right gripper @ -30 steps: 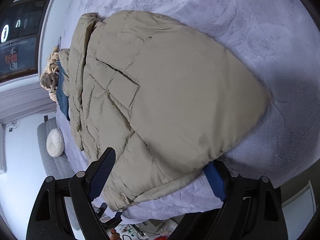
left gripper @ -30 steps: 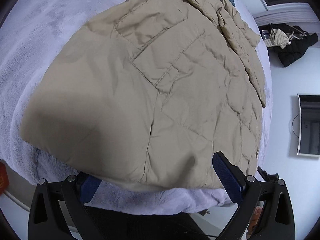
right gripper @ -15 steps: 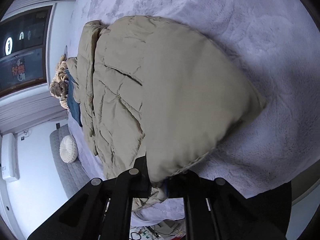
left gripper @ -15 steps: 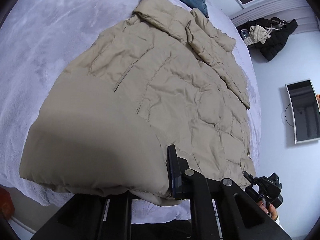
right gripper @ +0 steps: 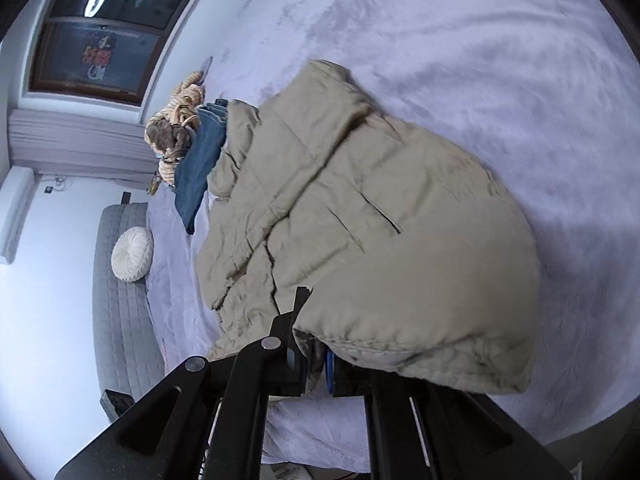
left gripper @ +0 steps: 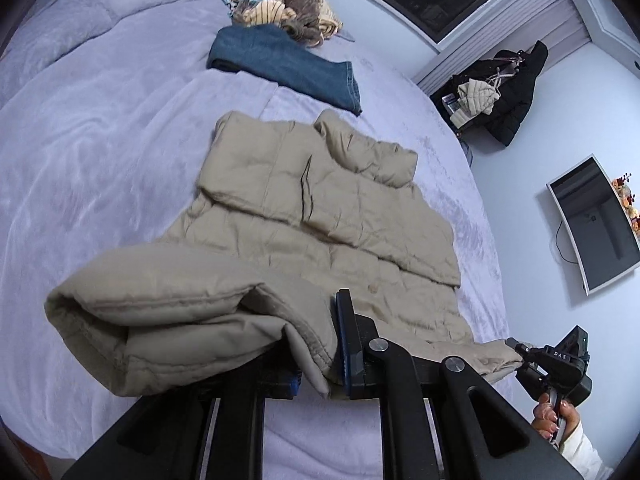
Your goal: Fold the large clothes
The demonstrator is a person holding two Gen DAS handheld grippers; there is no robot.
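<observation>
Lavender bed (left gripper: 100,152) lies under the tan jacket (left gripper: 320,208); my left gripper (left gripper: 320,356) and right gripper (right gripper: 316,356) each have their fingers clamped narrow on its lifted hem.

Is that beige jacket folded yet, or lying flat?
Partly folded: the jacket's hem is lifted and curling over while its collar end lies flat on the bed.

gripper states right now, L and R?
Left gripper: shut on the beige jacket, hem lifted off the bed.
Right gripper: shut on the same jacket's hem.
</observation>
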